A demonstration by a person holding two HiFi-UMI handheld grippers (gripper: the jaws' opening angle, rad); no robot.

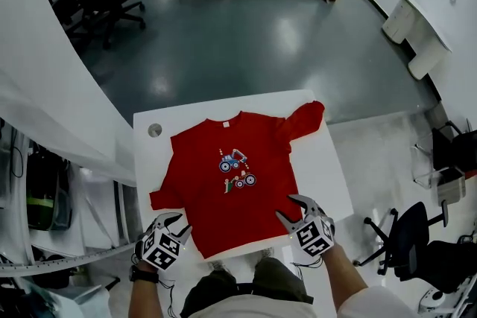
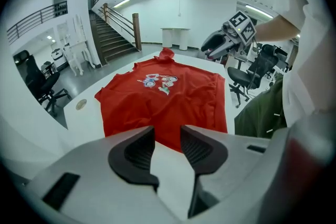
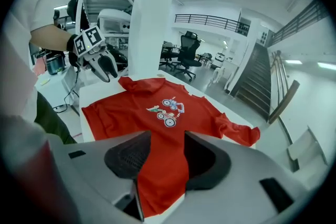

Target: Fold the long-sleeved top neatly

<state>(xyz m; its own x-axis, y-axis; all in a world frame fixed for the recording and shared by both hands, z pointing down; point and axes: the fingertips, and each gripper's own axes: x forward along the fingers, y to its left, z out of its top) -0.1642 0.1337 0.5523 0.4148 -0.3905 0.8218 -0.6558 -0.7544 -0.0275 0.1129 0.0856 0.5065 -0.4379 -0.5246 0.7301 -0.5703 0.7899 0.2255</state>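
The red long-sleeved cotton top (image 1: 223,197) with a small vehicle print lies spread front-up on the white rectangular table (image 1: 328,167), collar on the far side from the person. One sleeve (image 1: 304,119) is bunched towards the far right corner, and the other (image 1: 160,197) lies short along the left edge. The left gripper (image 1: 177,223) and right gripper (image 1: 287,206) hover at the near hem corners, each with its jaws partly apart and nothing pinched between them. Folding looks barely begun. The next move probably calls for a low, shallow pinch on the thin cloth to lay a sleeve across the body.
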